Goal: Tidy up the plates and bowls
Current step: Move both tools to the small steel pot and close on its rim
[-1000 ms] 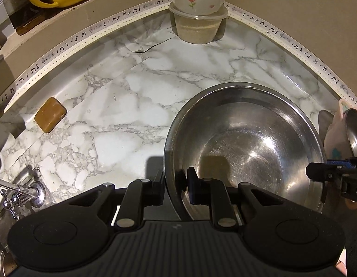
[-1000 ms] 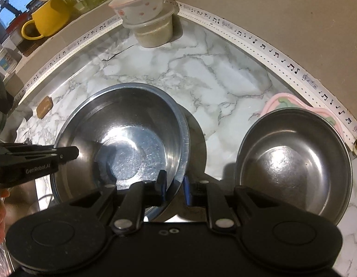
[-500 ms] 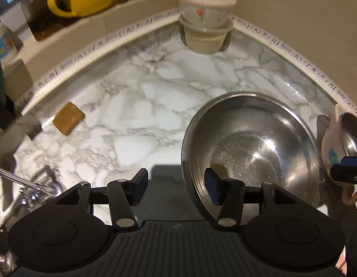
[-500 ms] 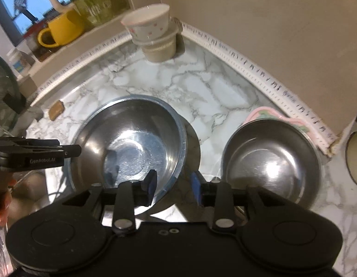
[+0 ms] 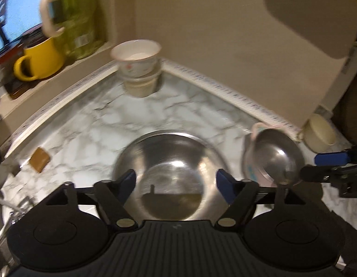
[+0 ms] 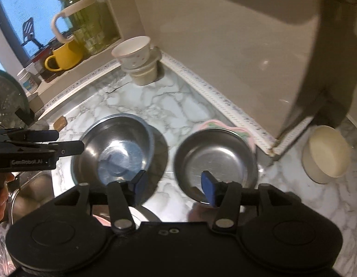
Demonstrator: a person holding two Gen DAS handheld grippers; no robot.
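Marble-patterned counter [image 6: 155,101] — beige walls [image 6: 224,34], blue-lit window [image 6: 23,7] at left.

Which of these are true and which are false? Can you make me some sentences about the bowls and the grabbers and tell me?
1. The big steel bowl sits on the marble counter with no gripper touching it. True.
2. The left gripper is clamped on the bowl's rim. False: its jaws are opening and nothing is pinched between them.
3. The smaller steel bowl rests on a pink plate. True.
4. The yellow mug stands on the counter beside the steel bowls. False: it is up on the window ledge.
5. The flowered bowl is stacked on a container in the corner. True.
6. The right gripper holds the smaller bowl. False: it is opening and holds nothing.
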